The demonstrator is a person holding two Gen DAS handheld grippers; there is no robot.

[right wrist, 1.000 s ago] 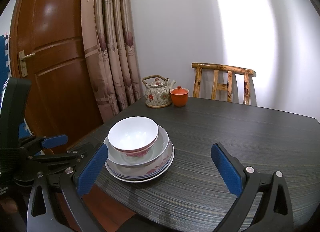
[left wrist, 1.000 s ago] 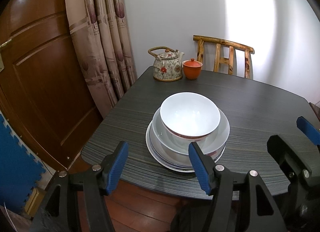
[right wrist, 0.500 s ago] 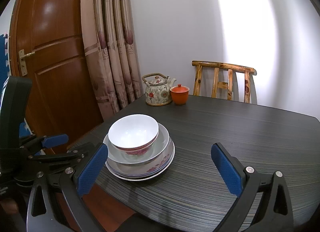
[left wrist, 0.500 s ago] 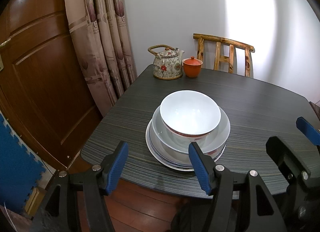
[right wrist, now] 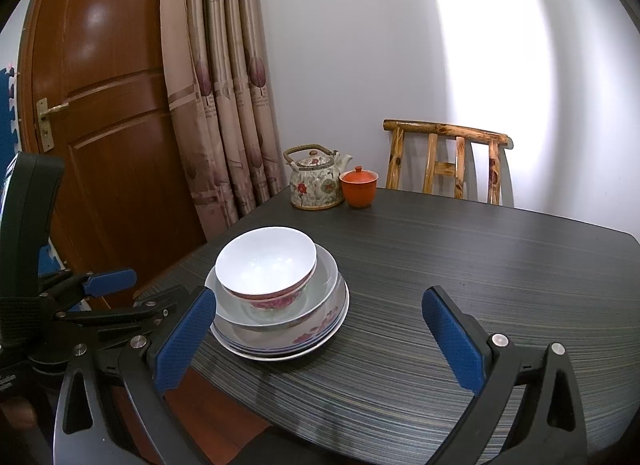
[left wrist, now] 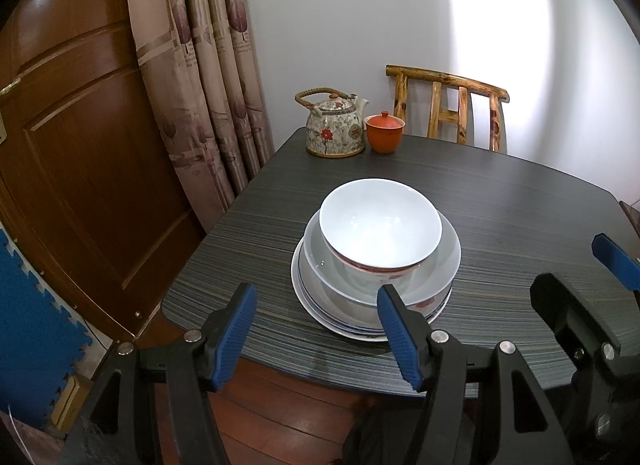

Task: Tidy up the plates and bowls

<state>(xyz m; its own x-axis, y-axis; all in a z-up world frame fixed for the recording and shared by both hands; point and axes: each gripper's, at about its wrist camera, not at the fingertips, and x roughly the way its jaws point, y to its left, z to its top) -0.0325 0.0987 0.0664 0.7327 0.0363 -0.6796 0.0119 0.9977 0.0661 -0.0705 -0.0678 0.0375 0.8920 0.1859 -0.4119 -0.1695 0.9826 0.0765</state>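
Note:
A stack of white dishes stands near the dark table's (left wrist: 520, 201) left front corner. On top sits a deep white bowl (left wrist: 380, 225) (right wrist: 266, 261) with a red band, inside a wider shallow bowl (left wrist: 444, 265) (right wrist: 324, 285), on flat plates (left wrist: 316, 305) (right wrist: 280, 349) with red flowers. My left gripper (left wrist: 320, 333) hangs open just short of the stack, at the table's front edge, nothing between its blue pads. My right gripper (right wrist: 320, 339) is open too, to the right of the stack and empty; in the left wrist view it shows at the right edge (left wrist: 584, 281).
A flowered teapot (left wrist: 335, 129) (right wrist: 316, 183) and an orange lidded cup (left wrist: 384, 133) (right wrist: 359, 187) stand at the table's far corner. A wooden chair (left wrist: 448, 113) is behind the table. A curtain (left wrist: 208, 65) and a brown door (left wrist: 80, 153) are on the left.

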